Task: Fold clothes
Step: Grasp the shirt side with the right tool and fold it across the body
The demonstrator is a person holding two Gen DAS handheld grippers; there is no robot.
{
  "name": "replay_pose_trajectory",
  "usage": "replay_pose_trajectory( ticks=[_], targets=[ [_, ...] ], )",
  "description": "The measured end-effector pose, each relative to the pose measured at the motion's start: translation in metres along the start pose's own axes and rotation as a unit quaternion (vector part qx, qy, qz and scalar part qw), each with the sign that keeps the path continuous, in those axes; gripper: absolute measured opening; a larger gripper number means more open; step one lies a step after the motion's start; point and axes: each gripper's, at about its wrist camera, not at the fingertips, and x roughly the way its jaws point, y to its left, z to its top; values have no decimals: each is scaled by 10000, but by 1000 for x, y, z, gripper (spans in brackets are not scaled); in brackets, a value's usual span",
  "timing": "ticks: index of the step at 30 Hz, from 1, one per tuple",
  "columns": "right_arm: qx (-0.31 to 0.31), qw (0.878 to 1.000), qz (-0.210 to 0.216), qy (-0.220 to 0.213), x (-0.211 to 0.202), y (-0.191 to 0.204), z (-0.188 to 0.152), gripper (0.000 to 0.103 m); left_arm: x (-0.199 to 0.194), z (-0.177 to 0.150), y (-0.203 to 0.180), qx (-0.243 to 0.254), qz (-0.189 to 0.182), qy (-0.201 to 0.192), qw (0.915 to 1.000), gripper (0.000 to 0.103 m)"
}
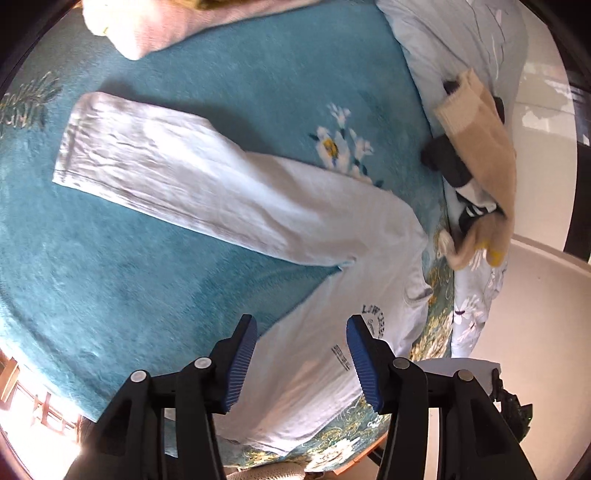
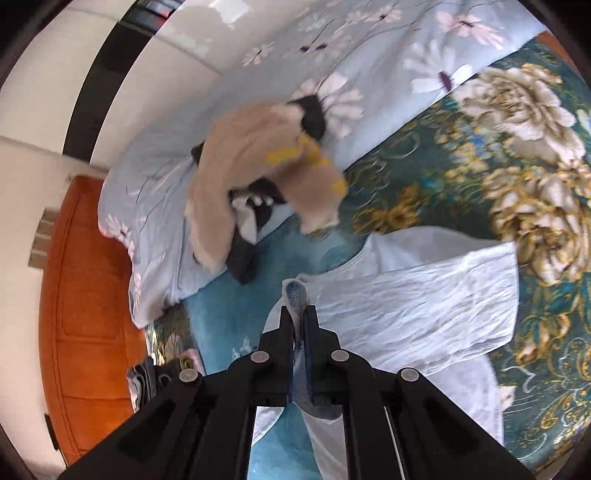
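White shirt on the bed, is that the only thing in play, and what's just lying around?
In the job:
white shirt
right gripper, shut on its edge
left gripper, open above it

Lying about:
beige garment
dark clothes
pink cloth

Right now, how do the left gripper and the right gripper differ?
The left gripper is open, its fingers apart above the white shirt, holding nothing. The right gripper is shut, pinching a fold of that shirt. Both have black arms and blue ribbed pads.
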Motion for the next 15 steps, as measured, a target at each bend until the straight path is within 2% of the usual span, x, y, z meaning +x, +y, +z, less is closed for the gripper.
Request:
replay_pose_trajectory(
  ticks=[4,9,14,15],
  targets=[
    [-210,9962,-324,776,102,36,-26,5,-19,18,48,-395,85,-301,9987,55],
    [-240,9840,-1019,1443,201,44,-53,5,-37,37,100,-763,258,-612,9949,55],
    [-362,9747,-1586,1532,242,55,-72,8,-46,56,140,-974,344,-875,9908,55],
    [-450,9712,-1698,1607,246,57,-75,13,-45,60,143,-981,363,-902,9904,55]
  ],
)
